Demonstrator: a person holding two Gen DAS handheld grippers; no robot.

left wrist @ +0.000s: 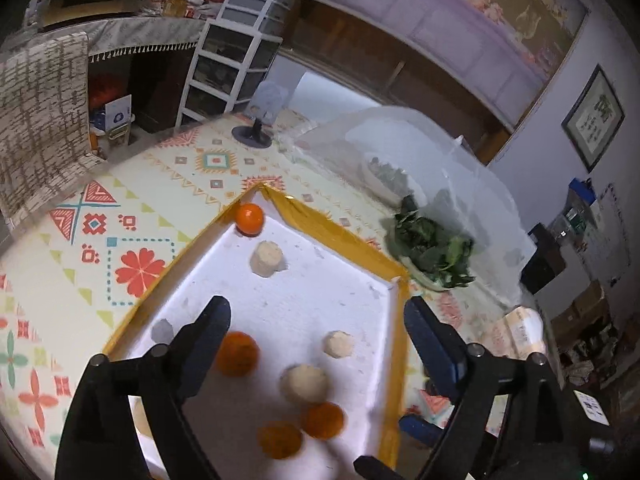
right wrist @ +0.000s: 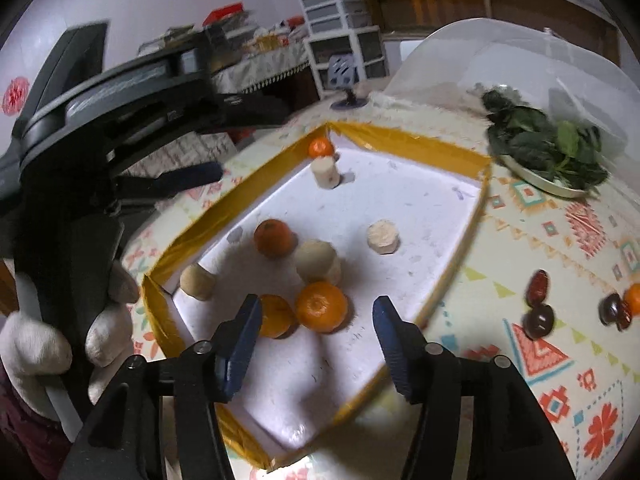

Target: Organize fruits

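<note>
on your patterned table (right wrist: pixel 560 360) the tray (right wrist: pixel 400 132) already holds oranges (right wrist: pixel 322 306) and pale pieces (right wrist: pixel 383 237). dark fruits (right wrist: pixel 538 320) wait outside; left gripper (left wrist: pixel 316 320) and right gripper (right wrist: pixel 316 320) both gape, empty.

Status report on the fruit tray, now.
Left hand-held gripper open, empty. Right hand-held gripper open over the tray, nearest orange loose. Dark fruits out on the tablecloth. Nothing blocking.
</note>
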